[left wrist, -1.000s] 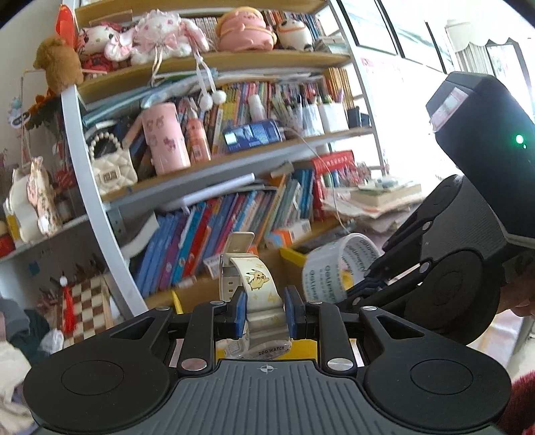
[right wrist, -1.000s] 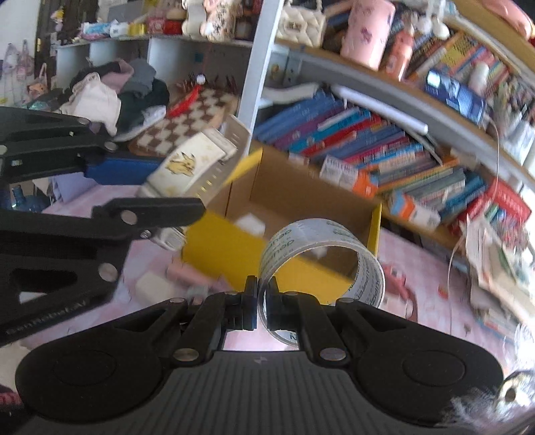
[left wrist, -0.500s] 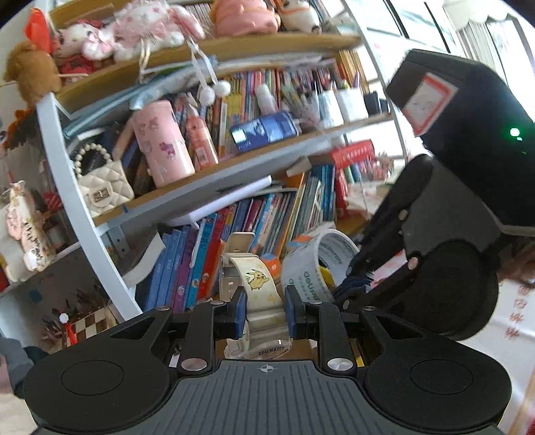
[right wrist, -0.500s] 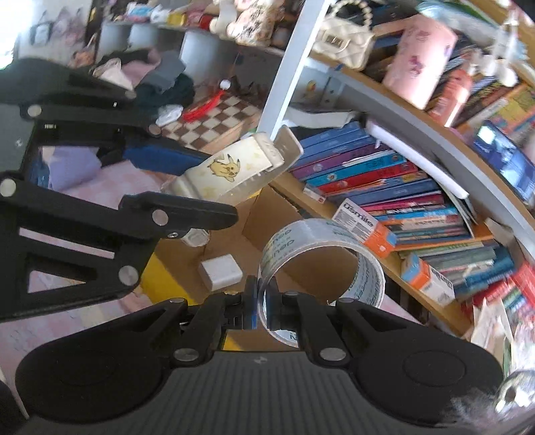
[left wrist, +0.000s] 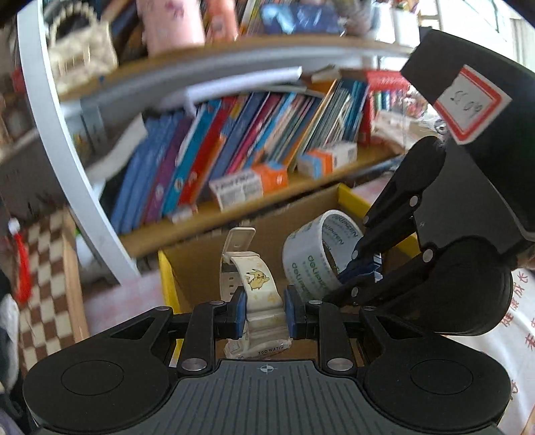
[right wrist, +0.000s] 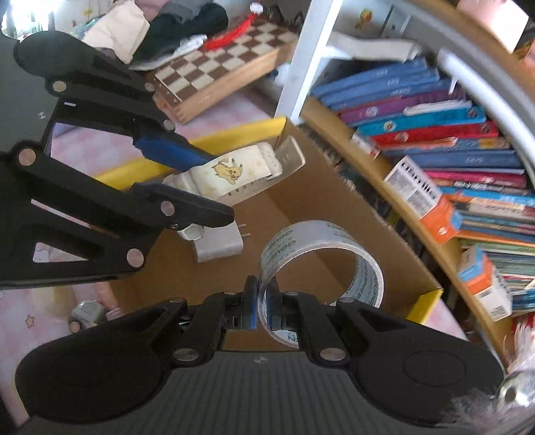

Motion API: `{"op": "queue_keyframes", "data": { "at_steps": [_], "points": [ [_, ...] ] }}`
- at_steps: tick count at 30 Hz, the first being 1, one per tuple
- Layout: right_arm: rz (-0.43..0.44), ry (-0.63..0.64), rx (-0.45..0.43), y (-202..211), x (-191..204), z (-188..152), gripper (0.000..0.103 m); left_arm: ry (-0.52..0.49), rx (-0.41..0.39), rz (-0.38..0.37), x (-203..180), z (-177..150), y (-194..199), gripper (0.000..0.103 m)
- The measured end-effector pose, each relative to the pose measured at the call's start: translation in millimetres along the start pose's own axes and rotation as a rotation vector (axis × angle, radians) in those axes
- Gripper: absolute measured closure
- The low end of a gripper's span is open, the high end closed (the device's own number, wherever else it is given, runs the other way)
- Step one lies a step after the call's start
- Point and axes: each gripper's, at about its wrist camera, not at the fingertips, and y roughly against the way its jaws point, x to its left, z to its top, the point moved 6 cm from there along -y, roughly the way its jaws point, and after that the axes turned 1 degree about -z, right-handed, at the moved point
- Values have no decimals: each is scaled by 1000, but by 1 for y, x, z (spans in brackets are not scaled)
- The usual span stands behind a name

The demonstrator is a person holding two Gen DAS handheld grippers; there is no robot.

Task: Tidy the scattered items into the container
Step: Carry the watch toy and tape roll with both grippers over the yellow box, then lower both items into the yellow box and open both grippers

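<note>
My left gripper (left wrist: 264, 313) is shut on a cream watch (left wrist: 255, 284) with a yellow cartoon figure on its strap. It hangs over the open cardboard box (left wrist: 200, 264) with yellow flaps. My right gripper (right wrist: 263, 306) is shut on the wall of a clear tape roll (right wrist: 321, 254), also above the box (right wrist: 384, 247). In the right wrist view the left gripper (right wrist: 204, 187) holds the watch (right wrist: 234, 170) over the box's far left part. A white charger plug (right wrist: 219, 247) lies on the box floor. In the left wrist view the tape roll (left wrist: 311, 264) and right gripper (left wrist: 359, 271) sit just right of the watch.
A bookshelf (right wrist: 434, 140) packed with books and small orange boxes runs right behind the box. A chessboard (right wrist: 214, 73) and a pile of clothes (right wrist: 167, 26) lie to the left. Small items, including a die (right wrist: 85, 313), lie on the pink mat (right wrist: 40, 321) beside the box.
Both grippers have moved forward and tipped down over the box, still holding the watch and the tape roll. The box interior and the charger plug now fill more of the view.
</note>
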Motion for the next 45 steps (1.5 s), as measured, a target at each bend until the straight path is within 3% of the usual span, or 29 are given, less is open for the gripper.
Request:
{"op": "queue_keyframes", "data": {
  "at_steps": [10,19,22,24,27,30,42,45],
  "points": [
    [53,33,80,-35,0,-1,96,83,133,-18,10,-11,-40,80],
    [80,40,118,-55,-1,-3,96,74,167,-18,7,-14,-50,78],
    [62,38,106,-51,-2,-3,83,60,153,-4,7,-11,-47,72],
    [46,47,93,-47,-1,-4,64,52,133,7,7,-7,-43,54],
    [19,65,77,-38,2,-5,61,36,88,18,6,-1,-31,38],
    [2,65,62,-29,5,-7,53,20,50,29,3,2,-18,28],
    [-119,4,-25,30,2,-14,26,30,-81,62,-4,3,45,18],
    [-154,-19,-56,46,3,-15,25,36,-116,66,-6,0,62,18]
  ]
}}
